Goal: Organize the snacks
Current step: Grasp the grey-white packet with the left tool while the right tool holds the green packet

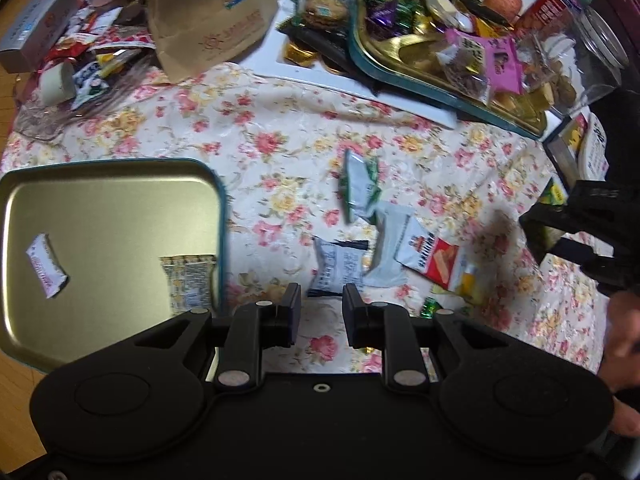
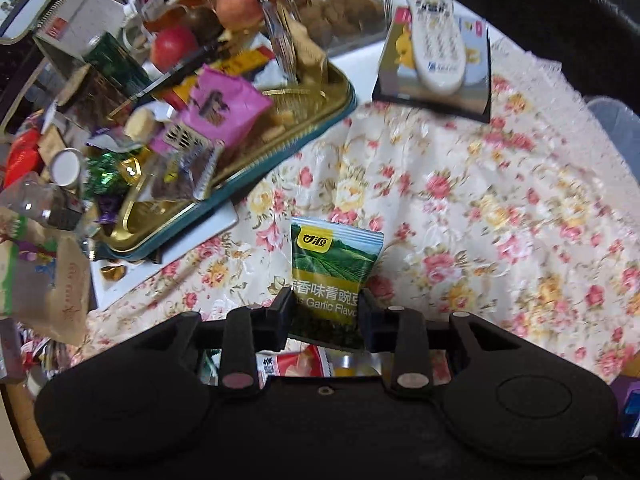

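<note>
My right gripper [image 2: 325, 300] is shut on a green garlic-flavour pea packet [image 2: 334, 264] and holds it above the floral tablecloth. In the left wrist view it [image 1: 556, 236] shows at the right edge with the green packet [image 1: 554, 194] partly hidden. My left gripper [image 1: 322, 300] is open and empty, just short of a grey-blue snack packet [image 1: 340, 266]. Beside it lie a white packet [image 1: 390, 240], a red-and-white wafer packet [image 1: 436, 258] and a green-white packet [image 1: 360, 184]. A metal tin lid [image 1: 100, 200] at the left holds a small white packet [image 1: 46, 266] and a yellow patterned packet [image 1: 188, 280].
A gold tray with a teal rim [image 1: 448, 92] [image 2: 280, 152] at the back is piled with candies, a pink packet and apples. A brown paper bag [image 1: 212, 16], wrappers and a box [image 1: 36, 24] lie at the back left. A remote control [image 2: 436, 40] rests on a booklet.
</note>
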Action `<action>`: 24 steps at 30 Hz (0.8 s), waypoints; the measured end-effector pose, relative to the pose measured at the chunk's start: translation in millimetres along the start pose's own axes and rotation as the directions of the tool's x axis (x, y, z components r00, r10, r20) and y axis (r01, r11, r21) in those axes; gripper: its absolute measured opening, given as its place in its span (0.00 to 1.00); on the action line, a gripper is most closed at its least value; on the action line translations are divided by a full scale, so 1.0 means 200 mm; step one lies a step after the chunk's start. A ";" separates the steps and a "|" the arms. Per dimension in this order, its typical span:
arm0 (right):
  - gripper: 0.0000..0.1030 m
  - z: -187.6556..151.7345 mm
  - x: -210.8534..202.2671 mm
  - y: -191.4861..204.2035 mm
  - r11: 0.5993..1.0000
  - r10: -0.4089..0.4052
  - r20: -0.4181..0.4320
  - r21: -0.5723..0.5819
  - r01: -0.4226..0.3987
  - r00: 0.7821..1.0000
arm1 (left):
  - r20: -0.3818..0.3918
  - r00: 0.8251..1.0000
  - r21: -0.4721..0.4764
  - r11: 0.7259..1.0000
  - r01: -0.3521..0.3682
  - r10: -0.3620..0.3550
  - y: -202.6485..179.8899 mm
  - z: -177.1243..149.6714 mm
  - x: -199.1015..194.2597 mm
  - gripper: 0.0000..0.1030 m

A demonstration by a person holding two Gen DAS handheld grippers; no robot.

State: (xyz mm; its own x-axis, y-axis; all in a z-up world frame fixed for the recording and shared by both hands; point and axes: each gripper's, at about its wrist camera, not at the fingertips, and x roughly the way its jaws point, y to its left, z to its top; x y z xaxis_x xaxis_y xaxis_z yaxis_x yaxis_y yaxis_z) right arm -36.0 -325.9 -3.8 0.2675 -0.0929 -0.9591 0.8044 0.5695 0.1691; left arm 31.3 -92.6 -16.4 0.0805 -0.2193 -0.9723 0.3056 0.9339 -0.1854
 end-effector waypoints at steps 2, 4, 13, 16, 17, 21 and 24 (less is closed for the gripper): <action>0.34 0.00 -0.10 -0.02 1.000 0.012 0.001 -0.025 -0.012 1.000 | -0.011 1.000 0.016 1.000 0.012 -0.012 -0.03 -0.01 0.03 0.30; 0.34 -0.02 -0.17 -0.05 0.998 0.020 -0.011 -0.058 -0.020 1.000 | -0.014 1.000 0.031 1.000 0.006 -0.006 -0.07 -0.01 0.05 0.30; 0.34 -0.16 -0.27 -0.14 0.994 0.029 -0.082 -0.106 -0.038 0.996 | -0.019 0.999 0.086 0.995 -0.041 0.043 -0.16 -0.02 0.19 0.30; 0.34 -0.18 -0.22 -0.17 0.996 0.021 -0.146 -0.084 -0.034 0.989 | -0.025 0.998 0.088 0.994 -0.057 0.059 -0.17 -0.02 0.25 0.30; 0.34 -0.18 -0.21 -0.18 0.996 0.015 -0.160 -0.084 -0.029 0.987 | -0.030 0.997 0.090 0.994 -0.062 0.065 -0.18 -0.01 0.27 0.30; 0.34 -0.21 -0.21 -0.19 0.996 -0.005 -0.173 -0.085 -0.010 0.985 | -0.032 0.996 0.087 0.993 -0.074 0.077 -0.20 0.01 0.31 0.30; 0.34 -0.21 -0.23 -0.20 0.995 0.021 -0.199 -0.088 -0.039 0.980 | -0.030 0.995 0.087 0.991 -0.097 0.100 -0.21 0.01 0.34 0.30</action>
State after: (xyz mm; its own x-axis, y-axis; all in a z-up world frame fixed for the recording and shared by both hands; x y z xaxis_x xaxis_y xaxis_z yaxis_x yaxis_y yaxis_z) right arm -102.6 -310.4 24.2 0.1730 0.0837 -0.9814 0.7435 0.6424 0.1858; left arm 26.5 -146.8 -73.5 0.0825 -0.1160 -0.9898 0.3776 0.9228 -0.0767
